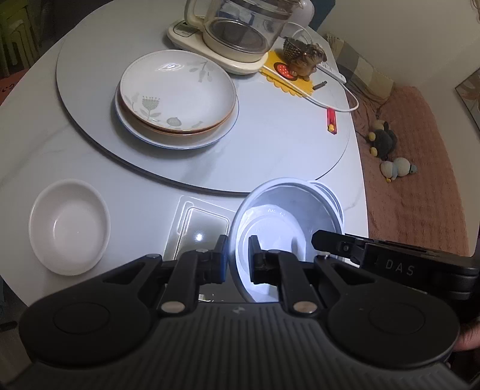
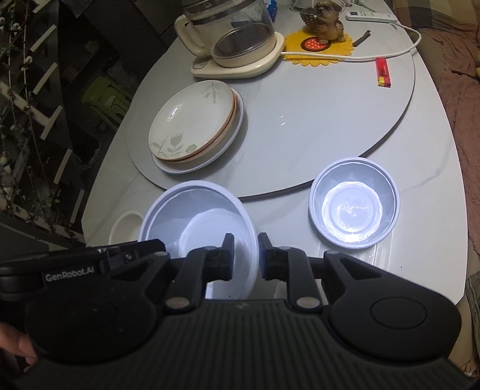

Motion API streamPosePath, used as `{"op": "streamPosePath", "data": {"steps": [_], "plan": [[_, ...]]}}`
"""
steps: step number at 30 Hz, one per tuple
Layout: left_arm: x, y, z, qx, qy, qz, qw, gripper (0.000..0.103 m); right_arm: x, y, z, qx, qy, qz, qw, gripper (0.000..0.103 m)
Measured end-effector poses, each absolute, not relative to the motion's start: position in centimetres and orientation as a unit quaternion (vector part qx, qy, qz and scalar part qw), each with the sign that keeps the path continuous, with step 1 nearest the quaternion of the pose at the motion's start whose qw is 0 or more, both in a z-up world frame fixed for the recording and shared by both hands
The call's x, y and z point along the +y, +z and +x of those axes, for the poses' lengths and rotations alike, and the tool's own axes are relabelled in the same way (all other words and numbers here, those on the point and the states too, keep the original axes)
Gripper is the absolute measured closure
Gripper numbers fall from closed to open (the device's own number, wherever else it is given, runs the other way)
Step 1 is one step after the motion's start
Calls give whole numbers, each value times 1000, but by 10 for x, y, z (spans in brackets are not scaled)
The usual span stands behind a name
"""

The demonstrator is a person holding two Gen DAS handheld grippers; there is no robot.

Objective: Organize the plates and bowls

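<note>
Grippers (image 1: 238, 259) (image 2: 246, 258) tilted down, gripping bowl (image 2: 192, 216)

3 stacked plates (image 1: 177, 99), 2 plastic bowls (image 2: 198, 222), 1 white dish (image 1: 69, 226), 1 kettle (image 1: 240, 27)

You can read two markings, both on the black gripper bodies. In your left wrist view, the right gripper (image 1: 318, 240) reaching in from the right edge carries the pale letters "DAS" on its side. In your right wrist view, the left gripper (image 2: 150, 244) coming in from the left edge shows "GenRobot.AI" in white. The raised lettering on the bowl floors is too faint to read.
</note>
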State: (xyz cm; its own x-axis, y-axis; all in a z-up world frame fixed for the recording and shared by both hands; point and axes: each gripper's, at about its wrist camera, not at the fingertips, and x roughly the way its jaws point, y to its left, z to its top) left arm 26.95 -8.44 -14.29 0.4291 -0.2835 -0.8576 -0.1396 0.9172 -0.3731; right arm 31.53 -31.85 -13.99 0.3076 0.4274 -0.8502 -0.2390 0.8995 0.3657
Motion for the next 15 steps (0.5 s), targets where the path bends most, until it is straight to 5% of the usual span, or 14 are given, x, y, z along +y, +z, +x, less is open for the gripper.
{"op": "streamPosePath", "data": {"steps": [15], "plan": [[-13, -129, 269, 515, -42, -233, 824, 89, -263, -124, 318, 546, 222, 77, 805, 83]]}}
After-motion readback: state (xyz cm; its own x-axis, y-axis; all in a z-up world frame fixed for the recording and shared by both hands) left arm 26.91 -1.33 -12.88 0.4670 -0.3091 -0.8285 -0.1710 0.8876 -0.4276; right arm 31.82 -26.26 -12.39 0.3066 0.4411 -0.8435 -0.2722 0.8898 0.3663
